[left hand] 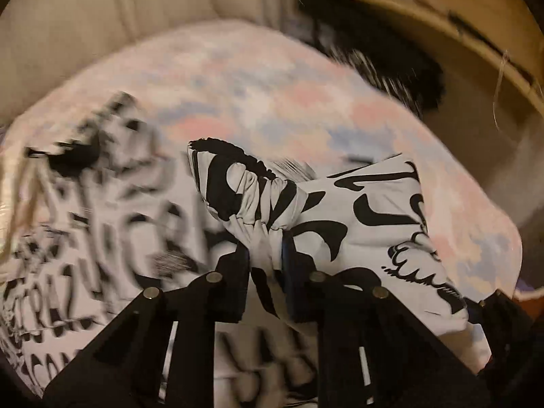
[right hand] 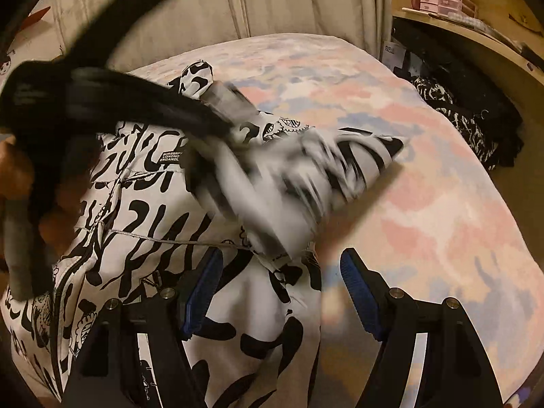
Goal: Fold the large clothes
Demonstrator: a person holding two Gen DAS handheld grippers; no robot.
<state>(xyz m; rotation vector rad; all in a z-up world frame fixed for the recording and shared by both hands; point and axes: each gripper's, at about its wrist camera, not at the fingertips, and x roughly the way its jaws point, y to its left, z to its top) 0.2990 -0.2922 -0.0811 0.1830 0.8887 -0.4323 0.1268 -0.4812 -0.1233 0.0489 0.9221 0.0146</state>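
Two grippers: both at work over one garment on a bed.
Left fingers: closed tight on a bunched fold of the jacket's sleeve (left hand: 261, 200), the cloth pinched between the black pads.
Left gripper (left hand: 265, 255): seen from the right wrist it reaches in from ten o'clock as a dark, blurred shape with the sleeve trailing from it.
Right fingers: blue pads (right hand: 200, 292) stand well apart, nothing clamped between them.
Right gripper (right hand: 277, 292): hangs above the jacket's lower part, its right pad over the bedspread.
Jacket (right hand: 136, 210): white with black lettering, spread on the bed from centre toward eight o'clock; sleeve lifted across toward two o'clock.
Bedspread (right hand: 425, 187): pastel pink and blue patches, under the jacket.
Dark clothing pile (right hand: 459, 119): off the bed edge at two o'clock.
Hand (right hand: 20, 173): at nine o'clock, on the left tool's grip.
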